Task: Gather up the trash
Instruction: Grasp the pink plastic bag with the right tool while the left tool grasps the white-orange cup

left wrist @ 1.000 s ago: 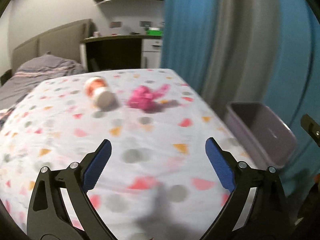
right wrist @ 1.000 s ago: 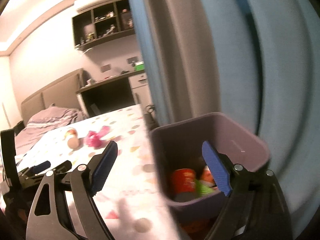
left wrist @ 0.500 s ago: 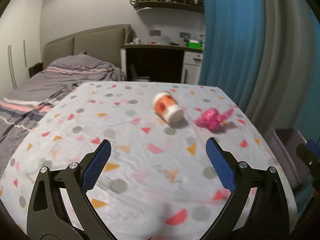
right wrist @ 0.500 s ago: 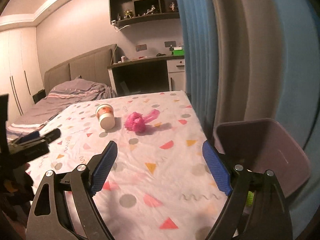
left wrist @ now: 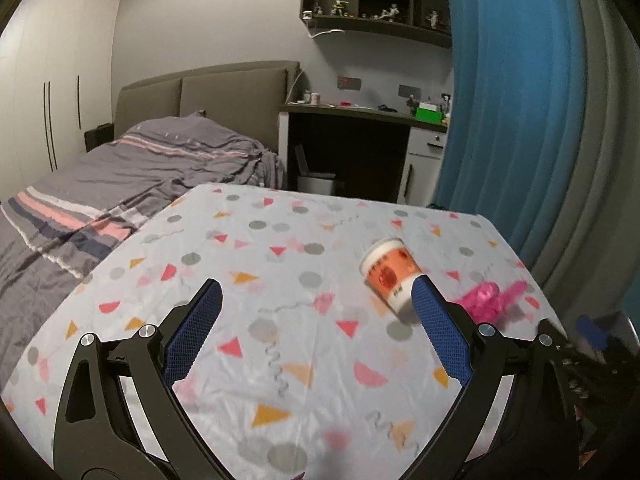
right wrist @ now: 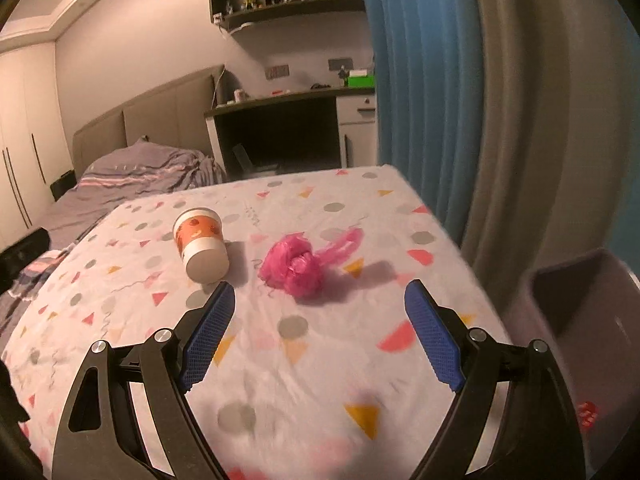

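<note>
An orange and white paper cup lies on its side on the patterned tablecloth. Right of it lies a crumpled pink plastic bag. My right gripper hovers open just short of the bag, nothing between its blue pads. In the left wrist view the cup sits beyond the right fingertip of my left gripper, which is open and empty, and the pink bag lies further right. A purple bin stands off the table's right edge.
A bed with grey striped bedding runs along the table's left side. Blue and grey curtains hang close on the right. A dark desk and wall shelves lie beyond the table's far edge. The right gripper's dark body shows at lower right.
Both views have swung left. The bin with its cans slid out to the right edge, while the cup and pink bag drew nearer to the right gripper. Both grippers stayed open.
</note>
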{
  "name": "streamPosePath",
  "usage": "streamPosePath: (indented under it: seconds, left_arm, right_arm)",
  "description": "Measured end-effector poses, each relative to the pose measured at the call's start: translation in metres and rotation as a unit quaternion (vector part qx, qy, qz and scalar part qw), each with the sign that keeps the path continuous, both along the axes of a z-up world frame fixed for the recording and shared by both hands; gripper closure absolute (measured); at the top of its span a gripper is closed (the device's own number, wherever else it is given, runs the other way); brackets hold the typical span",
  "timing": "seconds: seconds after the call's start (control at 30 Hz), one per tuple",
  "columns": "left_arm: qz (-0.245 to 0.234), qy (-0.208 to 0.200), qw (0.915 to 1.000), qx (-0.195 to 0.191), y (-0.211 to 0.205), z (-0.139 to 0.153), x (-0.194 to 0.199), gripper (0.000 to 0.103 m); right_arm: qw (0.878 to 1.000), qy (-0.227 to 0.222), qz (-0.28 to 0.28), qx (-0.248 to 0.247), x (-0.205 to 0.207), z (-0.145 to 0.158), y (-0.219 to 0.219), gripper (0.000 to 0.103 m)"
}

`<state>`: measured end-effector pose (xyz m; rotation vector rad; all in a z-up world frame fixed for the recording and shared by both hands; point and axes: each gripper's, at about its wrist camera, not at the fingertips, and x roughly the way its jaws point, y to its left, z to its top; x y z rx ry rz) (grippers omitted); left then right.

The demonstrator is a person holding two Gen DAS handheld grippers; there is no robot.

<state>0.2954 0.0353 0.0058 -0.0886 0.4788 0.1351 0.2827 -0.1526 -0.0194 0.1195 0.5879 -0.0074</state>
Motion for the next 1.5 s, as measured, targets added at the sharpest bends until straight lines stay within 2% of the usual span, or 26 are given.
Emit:
streamPosePath:
  seconds: [0.17,0.37,0.47,0.6,0.63,0.77,0.97,1.1,1.27,1.5]
  left_arm:
    - [0.015,0.005,0.9997,-0.021,0.006,-0.009,0.031,0.009]
    - [0.008,0.013,0.9996,-0.025,-0.002,-0.024,0.060,0.009]
    - [-0.004,0.028,0.9990,-0.035,-0.009,-0.034,0.073,0.009]
    - [-0.023,0.048,0.9974,-0.048,-0.020,-0.048,0.090,0.009]
    - [-0.028,0.052,0.9971,-0.047,-0.025,-0.052,0.094,0.009]
    - [-0.042,0.066,0.9953,-0.057,-0.040,-0.063,0.110,0.009]
    - [-0.049,0.074,0.9951,-0.044,-0.059,-0.074,0.132,0.009]
    - [-0.058,0.089,0.9935,-0.039,-0.068,-0.081,0.145,0.015]
    - [-0.072,0.122,0.9889,-0.046,-0.069,-0.089,0.160,0.033]
    - [-0.087,0.120,0.9871,-0.061,-0.063,-0.090,0.158,0.039]
  right_arm:
    - [1.000,0.029,-0.004,0.002,0.043,-0.020,-0.001,0.019]
    - [0.998,0.052,-0.014,0.028,0.073,-0.030,-0.009,0.025]
    - [0.997,0.068,-0.006,0.033,0.084,-0.036,-0.008,0.040]
    - [0.996,0.076,0.025,0.046,0.086,-0.039,-0.006,0.075]
    - [0.996,0.073,0.026,0.049,0.086,-0.038,-0.006,0.077]
    - [0.997,0.051,0.014,0.062,0.073,-0.033,-0.017,0.078]
    - [0.996,0.039,0.011,0.085,0.068,-0.028,-0.031,0.078]
    - [0.995,0.038,0.018,0.092,0.069,-0.027,-0.033,0.078]
    - [0.995,0.036,0.020,0.094,0.069,-0.026,-0.036,0.078]
    - [0.995,0.036,0.026,0.091,0.067,-0.027,-0.035,0.078]
